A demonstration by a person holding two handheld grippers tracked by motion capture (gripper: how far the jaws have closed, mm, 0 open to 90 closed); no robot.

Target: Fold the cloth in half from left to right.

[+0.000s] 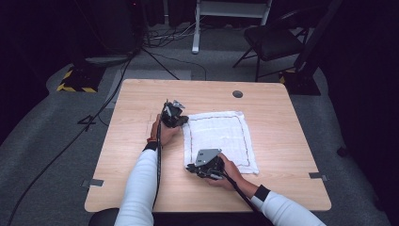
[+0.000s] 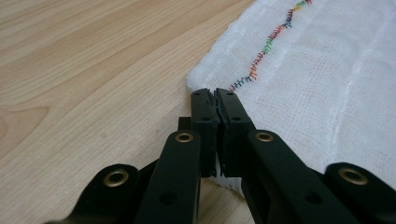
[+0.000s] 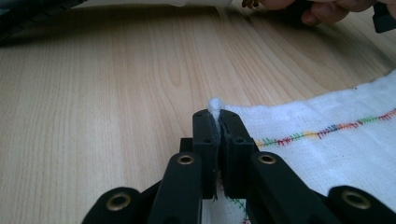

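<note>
A white cloth (image 1: 219,136) with a multicoloured stitched border lies flat on the wooden table (image 1: 141,155), right of centre. My left gripper (image 1: 186,119) sits at the cloth's far left corner. In the left gripper view its jaws (image 2: 215,95) are shut on the edge of the cloth (image 2: 317,84), low against the wood. My right gripper (image 1: 191,167) is at the near left corner. Its jaws (image 3: 215,114) are shut there, and a small tuft of the cloth (image 3: 327,158) pokes up between the tips.
A round cable hole (image 1: 237,93) sits near the table's far edge. Bare wood stretches left of the cloth. A black chair (image 1: 273,40) and loose cables (image 1: 141,52) are on the floor beyond the table. The other hand (image 3: 327,9) shows at the top of the right gripper view.
</note>
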